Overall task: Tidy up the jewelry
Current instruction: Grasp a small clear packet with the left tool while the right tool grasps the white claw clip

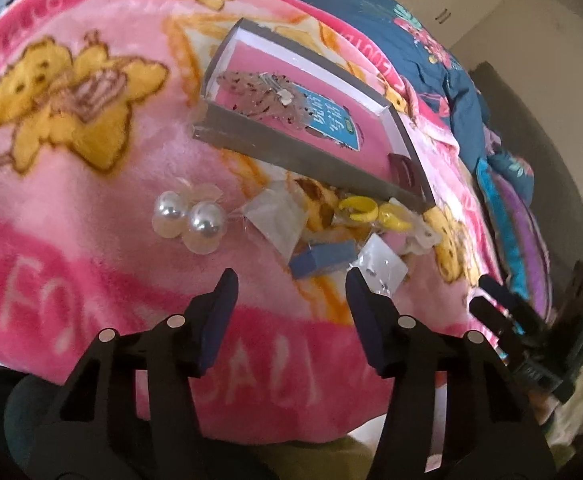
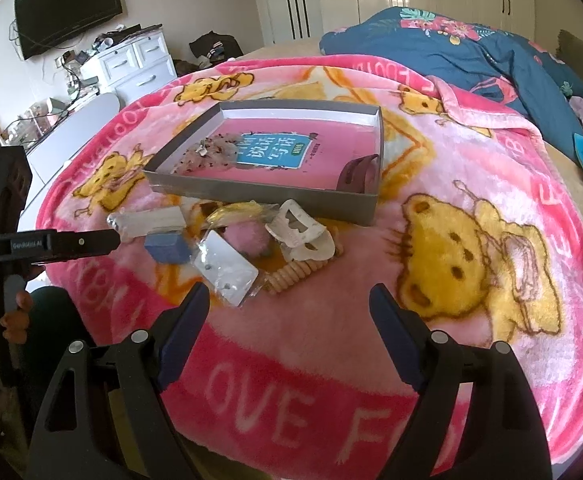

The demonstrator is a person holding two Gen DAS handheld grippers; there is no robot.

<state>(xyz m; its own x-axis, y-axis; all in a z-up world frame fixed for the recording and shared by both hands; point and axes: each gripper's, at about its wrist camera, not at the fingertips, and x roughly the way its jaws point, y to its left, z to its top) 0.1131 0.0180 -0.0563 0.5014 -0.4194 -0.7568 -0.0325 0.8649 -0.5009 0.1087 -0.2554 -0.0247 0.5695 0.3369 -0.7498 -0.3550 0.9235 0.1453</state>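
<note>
Both grippers hover over the pink blanket (image 2: 331, 320) with nothing between their fingers. The left gripper (image 1: 291, 280) is parted partway above a small blue box (image 1: 323, 262); the right gripper (image 2: 289, 296) is spread wide near a white earring card (image 2: 227, 272). The jewelry pile lies just in front of the grey tray (image 2: 259, 192): pearl earrings (image 1: 189, 216), yellow rings (image 1: 371, 210), a white hair claw (image 2: 299, 232).
</note>
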